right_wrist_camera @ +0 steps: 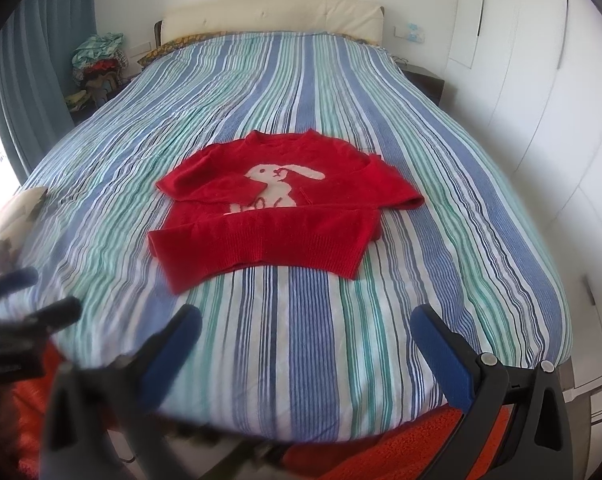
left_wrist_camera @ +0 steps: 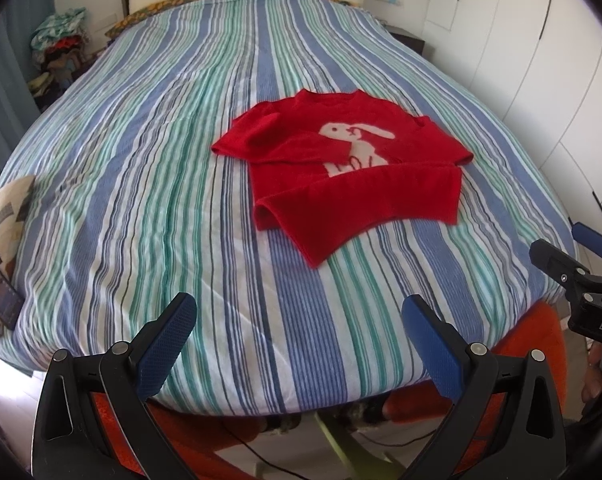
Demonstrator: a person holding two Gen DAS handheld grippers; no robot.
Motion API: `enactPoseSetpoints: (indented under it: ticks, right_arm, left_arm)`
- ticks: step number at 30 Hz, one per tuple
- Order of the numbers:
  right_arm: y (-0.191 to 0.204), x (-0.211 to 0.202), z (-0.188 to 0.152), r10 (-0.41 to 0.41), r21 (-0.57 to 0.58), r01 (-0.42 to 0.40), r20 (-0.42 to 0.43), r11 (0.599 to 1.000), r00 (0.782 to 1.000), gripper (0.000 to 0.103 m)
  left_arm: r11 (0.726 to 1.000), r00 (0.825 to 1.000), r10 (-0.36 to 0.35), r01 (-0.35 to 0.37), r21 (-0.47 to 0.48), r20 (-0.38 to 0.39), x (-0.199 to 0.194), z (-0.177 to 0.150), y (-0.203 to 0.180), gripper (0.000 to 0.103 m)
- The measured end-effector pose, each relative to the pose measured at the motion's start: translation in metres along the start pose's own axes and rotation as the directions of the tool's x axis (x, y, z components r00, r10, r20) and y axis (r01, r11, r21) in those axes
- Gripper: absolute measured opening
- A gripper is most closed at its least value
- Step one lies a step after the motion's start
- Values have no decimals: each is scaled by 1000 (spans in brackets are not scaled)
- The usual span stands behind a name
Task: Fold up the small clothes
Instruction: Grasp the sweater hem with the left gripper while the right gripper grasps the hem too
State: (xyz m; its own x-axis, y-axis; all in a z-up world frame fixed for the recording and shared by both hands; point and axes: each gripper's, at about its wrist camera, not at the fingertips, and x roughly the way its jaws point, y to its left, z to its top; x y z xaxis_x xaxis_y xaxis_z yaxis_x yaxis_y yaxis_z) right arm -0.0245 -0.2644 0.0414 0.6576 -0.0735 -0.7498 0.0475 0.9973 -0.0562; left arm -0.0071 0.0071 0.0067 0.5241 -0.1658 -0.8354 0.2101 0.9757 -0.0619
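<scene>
A small red sweater (left_wrist_camera: 341, 168) with a white rabbit on its front lies on the striped bed cover (left_wrist_camera: 161, 184); it also shows in the right wrist view (right_wrist_camera: 277, 208). Both sleeves are folded in across the body and the hem is folded up toward the rabbit. My left gripper (left_wrist_camera: 299, 324) is open and empty, above the near edge of the bed, short of the sweater. My right gripper (right_wrist_camera: 307, 332) is open and empty, also near the bed's front edge. The right gripper shows at the right edge of the left wrist view (left_wrist_camera: 581, 260).
A pillow with a phone (left_wrist_camera: 1, 292) on it lies at the bed's left edge. A pile of clothes (left_wrist_camera: 59, 48) stands at the far left. White wardrobe doors (right_wrist_camera: 541, 100) run along the right. An orange rug (right_wrist_camera: 401, 444) lies below the bed's front edge.
</scene>
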Motion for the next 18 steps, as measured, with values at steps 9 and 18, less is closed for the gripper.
enactPoseSetpoints:
  ticks: [9, 18]
  right_arm:
    - [-38, 44, -8, 114, -30, -112, 72, 993, 991, 103]
    - [-116, 207, -2, 349, 211, -329, -68, 921, 935, 77]
  left_arm:
    - [973, 987, -146, 129, -190, -74, 96, -1, 63, 102]
    - [942, 951, -289, 261, -210, -114, 187, 32, 33, 87]
